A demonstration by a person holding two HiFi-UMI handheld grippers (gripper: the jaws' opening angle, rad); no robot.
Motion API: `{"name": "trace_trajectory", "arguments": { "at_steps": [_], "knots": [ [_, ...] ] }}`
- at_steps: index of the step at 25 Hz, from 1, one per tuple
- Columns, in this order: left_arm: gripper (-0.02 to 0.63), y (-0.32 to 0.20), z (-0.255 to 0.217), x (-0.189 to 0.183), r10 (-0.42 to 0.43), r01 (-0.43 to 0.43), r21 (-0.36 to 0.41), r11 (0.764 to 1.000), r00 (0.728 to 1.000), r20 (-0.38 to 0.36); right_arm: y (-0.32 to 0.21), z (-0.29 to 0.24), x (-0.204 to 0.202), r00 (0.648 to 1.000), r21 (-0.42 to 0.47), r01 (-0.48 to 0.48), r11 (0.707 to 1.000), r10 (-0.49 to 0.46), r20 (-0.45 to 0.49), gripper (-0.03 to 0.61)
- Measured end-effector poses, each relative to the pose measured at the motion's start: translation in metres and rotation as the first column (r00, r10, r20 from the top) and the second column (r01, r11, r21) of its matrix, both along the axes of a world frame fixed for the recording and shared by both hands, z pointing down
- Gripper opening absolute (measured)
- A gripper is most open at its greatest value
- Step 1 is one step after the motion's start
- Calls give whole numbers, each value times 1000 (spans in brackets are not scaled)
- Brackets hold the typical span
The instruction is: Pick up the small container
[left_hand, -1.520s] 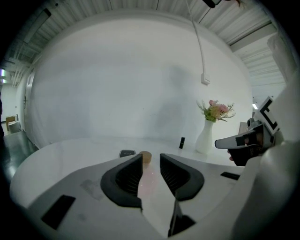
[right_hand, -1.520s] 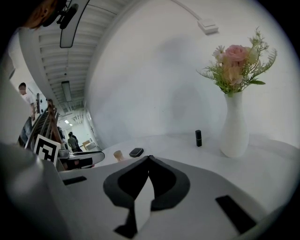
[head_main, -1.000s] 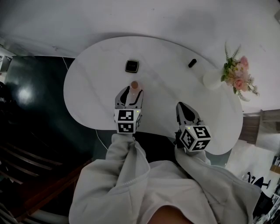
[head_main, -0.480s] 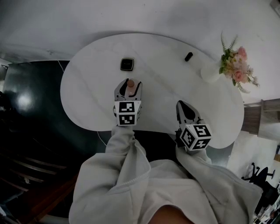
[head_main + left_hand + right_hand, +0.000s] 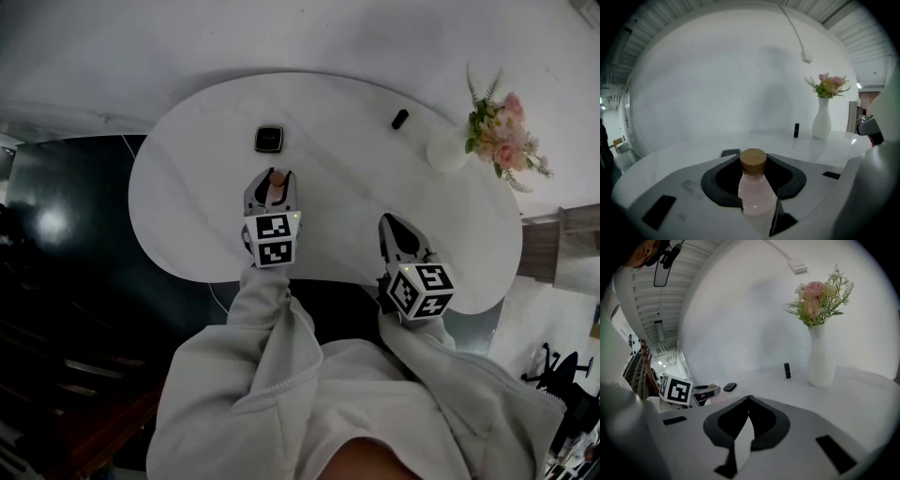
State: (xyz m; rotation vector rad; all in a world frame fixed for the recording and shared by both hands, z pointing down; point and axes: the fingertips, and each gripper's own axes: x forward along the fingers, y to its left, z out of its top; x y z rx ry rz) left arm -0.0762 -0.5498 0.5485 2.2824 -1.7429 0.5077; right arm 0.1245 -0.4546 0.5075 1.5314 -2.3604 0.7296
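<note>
1. Your left gripper (image 5: 274, 178) lies low over the table (image 5: 187, 187), and its jaws are closing round the bottle (image 5: 754, 197). The pads stand right at the bottle's sides. Firm pressure is not yet evident.
2. The bottle stands upright on the table between those jaws. Its tan cap (image 5: 753, 161) is above the jaw line, so the grip falls on the body rather than the cap. Judgement: that is the better hold, since the body is wider and a cap may twist or come off.
3. Your right gripper (image 5: 394, 225) rests at the near table edge, well apart from the bottle, with its jaws together on nothing. Judgement: it is parked out of the way.
4. Contents: the bottle reads pale pink throughout. You cannot tell whether that is liquid or tinted wall, nor the fill level. The cap is on.
5. The white vase (image 5: 448, 150) at the far right holds flowers (image 5: 502, 141), upright and clear of your reach.
6. A dark square object (image 5: 268, 138) lies just beyond the bottle. A small black cylinder (image 5: 399, 118) stands near the vase.
</note>
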Motion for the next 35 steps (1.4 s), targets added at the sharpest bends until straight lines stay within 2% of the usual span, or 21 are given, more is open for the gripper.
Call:
{"name": "trace_trajectory", "arguments": {
  "at_steps": [17,28,35],
  "knots": [
    [132,0,-1,-2,-15,16,12,1000,999,-31,0,-5,8,1000,8,-16,1000,16,-12,49],
    [132,-3,-18,11,45,-44,19,999,998,-48,-2,-10,10,1000,22,-19,1000,19,-17,49],
    [132,-5,-44,22,86,-84,49,995,995,-58,-8,-24,12,1000,64,-17,998,18,-15,49]
  ]
}}
